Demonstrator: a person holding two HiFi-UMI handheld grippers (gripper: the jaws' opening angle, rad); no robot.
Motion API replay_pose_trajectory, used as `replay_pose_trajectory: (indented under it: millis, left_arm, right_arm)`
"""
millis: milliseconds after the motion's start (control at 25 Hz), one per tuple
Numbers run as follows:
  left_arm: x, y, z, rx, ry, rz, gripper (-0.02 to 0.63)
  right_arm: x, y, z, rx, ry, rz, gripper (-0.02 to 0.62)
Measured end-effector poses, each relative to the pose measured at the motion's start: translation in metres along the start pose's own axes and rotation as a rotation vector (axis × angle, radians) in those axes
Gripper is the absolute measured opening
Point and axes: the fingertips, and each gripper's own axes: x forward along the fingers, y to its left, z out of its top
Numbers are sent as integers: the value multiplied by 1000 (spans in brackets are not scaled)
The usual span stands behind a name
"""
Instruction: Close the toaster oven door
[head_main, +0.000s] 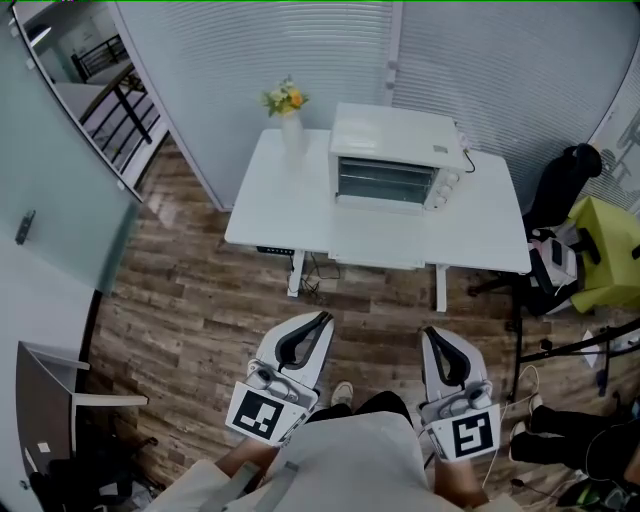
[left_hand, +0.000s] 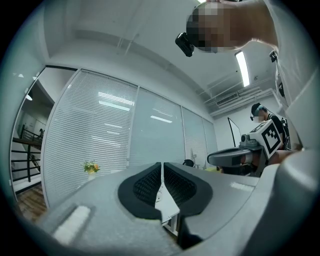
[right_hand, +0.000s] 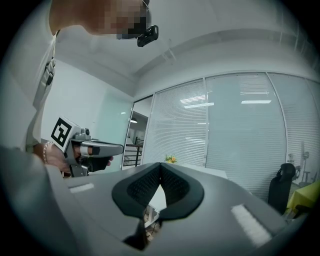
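Toaster oven (head_main: 395, 160) sits at 12 o'clock on the worktop (head_main: 290, 215), front facing 6, long axis 9-to-3. Flower vase (head_main: 289, 118) at its 9, chair (head_main: 560, 185) at 3. Left gripper (head_main: 322, 320) and right gripper (head_main: 432, 334) closed, empty, well short of it.

A white rectangular counter (head_main: 290, 215) stands on white legs on the brown wood-plank floor (head_main: 200, 320). Two things rest directly on it. A white box-shaped toaster oven (head_main: 395, 160) sits along the far edge, right of the middle, with its glass front towards the near edge. A slim white vase with yellow and orange flowers (head_main: 290, 125) stands upright near the far left corner, just beside the oven but apart from it.
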Motion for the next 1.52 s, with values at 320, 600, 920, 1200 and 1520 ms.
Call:
replay_pose_trajectory:
  millis: [320, 600, 920, 1200, 1520]
  left_arm:
    - [25, 15, -7, -12, 5, -12, 17]
    - [59, 26, -9, 0, -7, -7, 17]
    - [125, 42, -13, 0, -6, -7, 17]
    - [191, 56, -14, 2, -13, -4, 17]
    - [265, 59, -17, 10, -6, 4, 17]
  right_arm:
    - [22, -19, -9, 8, 11, -15, 5]
    - [46, -50, -11, 2, -14, -16, 5]
    - [86, -107, -20, 5, -13, -16, 5]
    - [120, -165, -26, 10, -15, -13, 5]
    - [151, -232, -34, 20, -20, 5, 5]
